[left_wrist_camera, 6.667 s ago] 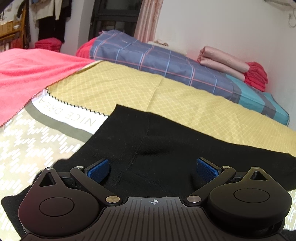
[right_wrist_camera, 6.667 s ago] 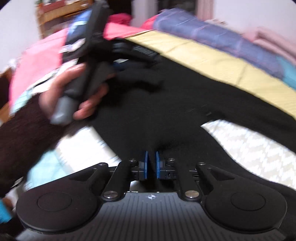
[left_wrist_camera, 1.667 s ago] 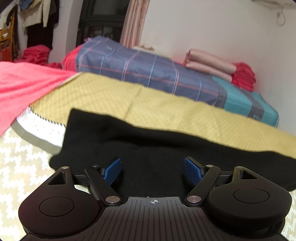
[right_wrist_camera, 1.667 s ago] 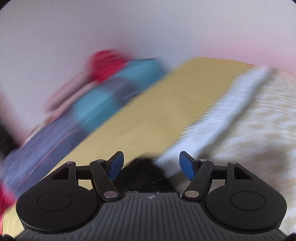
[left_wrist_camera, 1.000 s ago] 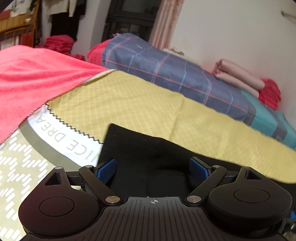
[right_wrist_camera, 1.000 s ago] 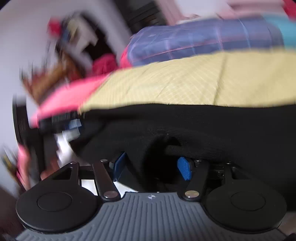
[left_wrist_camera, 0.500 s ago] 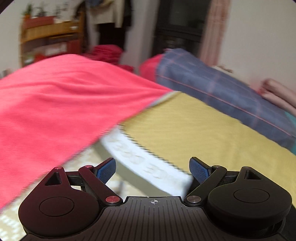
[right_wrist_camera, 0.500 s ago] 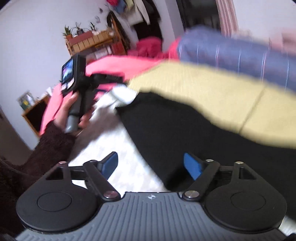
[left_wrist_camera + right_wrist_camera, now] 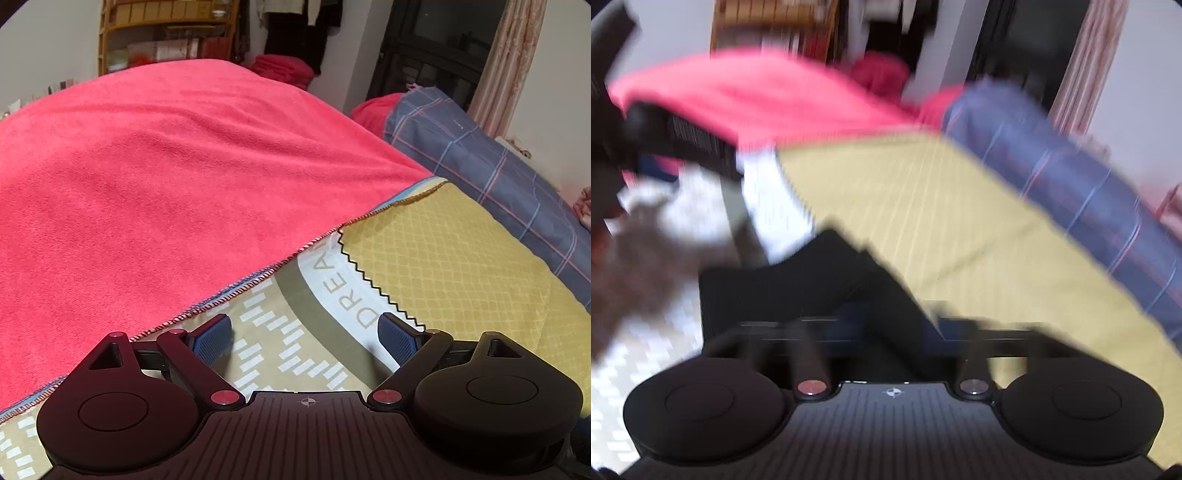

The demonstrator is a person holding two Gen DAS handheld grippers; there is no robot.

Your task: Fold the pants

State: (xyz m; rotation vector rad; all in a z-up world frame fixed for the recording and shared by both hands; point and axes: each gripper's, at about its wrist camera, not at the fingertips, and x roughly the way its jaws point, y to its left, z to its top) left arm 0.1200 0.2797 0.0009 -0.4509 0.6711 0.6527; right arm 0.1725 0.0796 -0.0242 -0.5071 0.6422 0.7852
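We noted the left gripper point(image 9: 306, 338) jaws released over the bedspread point(image 9: 454, 258), the right gripper point(image 9: 892, 328) jaws too blurred to tell; a hurried regrasp risked bunching the pants point(image 9: 812, 284).

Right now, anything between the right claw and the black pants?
Nothing visible: the black knit pants lie directly ahead of the right claw on the yellow patterned bedspread. The frame is blurred, so the claw's state is unclear.
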